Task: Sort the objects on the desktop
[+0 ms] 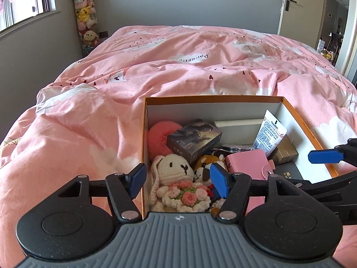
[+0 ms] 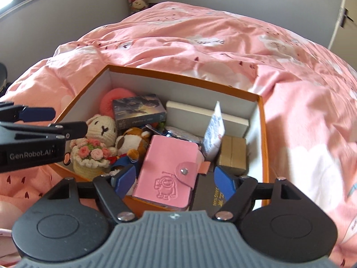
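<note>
With both the left gripper (image 1: 178, 179) and the right gripper (image 2: 174, 182) wide open and empty over the orange box (image 2: 264, 134) on the bed, I would lower the right squarely astride the pink wallet (image 2: 166, 167) near the box's front, avoiding the tube (image 2: 215, 131)

A pink duvet (image 1: 178, 62) covers the bed; a plush column (image 1: 86, 15) stands by the window (image 1: 24, 0), door (image 1: 301, 4) ajar.
</note>
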